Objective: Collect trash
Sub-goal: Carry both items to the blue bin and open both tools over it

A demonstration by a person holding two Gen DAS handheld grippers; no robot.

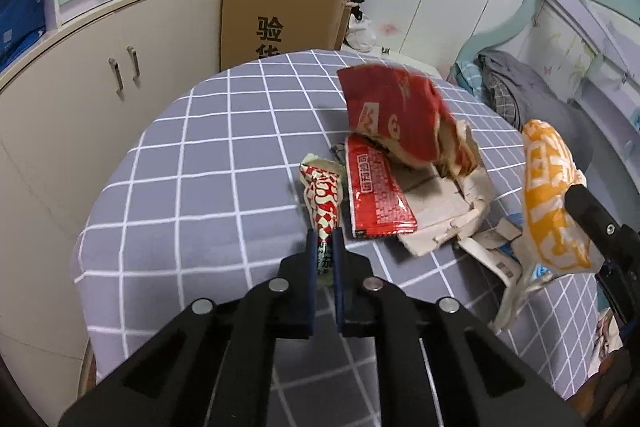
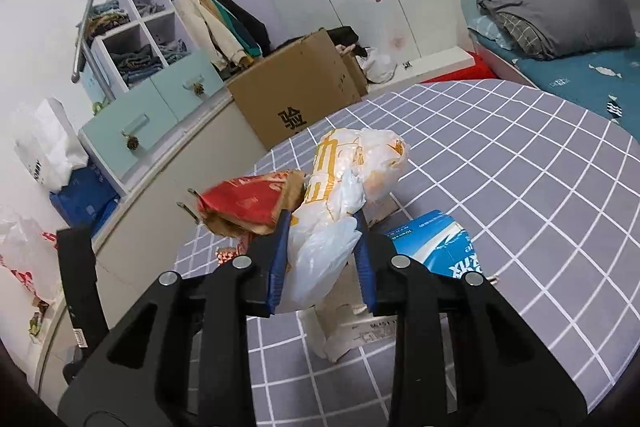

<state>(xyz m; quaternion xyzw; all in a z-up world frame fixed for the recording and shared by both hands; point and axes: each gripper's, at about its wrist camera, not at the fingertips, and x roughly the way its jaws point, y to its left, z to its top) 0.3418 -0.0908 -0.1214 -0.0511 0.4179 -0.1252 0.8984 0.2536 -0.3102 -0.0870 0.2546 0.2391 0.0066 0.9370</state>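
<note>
**Both grippers had trash in hand; carry-off came next**

The pick-up step looked finished on both sides. The left gripper (image 1: 325, 239) had its fingers (image 1: 311, 267) closed on the near end of a red-and-white wrapper (image 1: 322, 199), whose far end lay on the checked tabletop (image 1: 180, 163). The right gripper (image 2: 322, 227) had its fingers (image 2: 280, 247) clamped on a white-and-orange plastic bag (image 2: 340, 195), bunched between them and apparently lifted clear of the tabletop in the left wrist view.

Still on the tabletop, in the middle of the heap, lay a red sachet (image 1: 376, 195), a crumpled red paper bag (image 1: 396, 115) behind it, and torn white cardboard (image 1: 444, 203) to their right. A blue carton (image 2: 436, 247) lay just right of the plastic bag.

No bin was plainly in view; a cardboard box (image 2: 296, 87) stood beyond the far edge. The next move probably called for lifting the wrapper free without dragging the sachet touching it, then carrying both pieces to wherever trash was gathered and returning for the rest.
</note>
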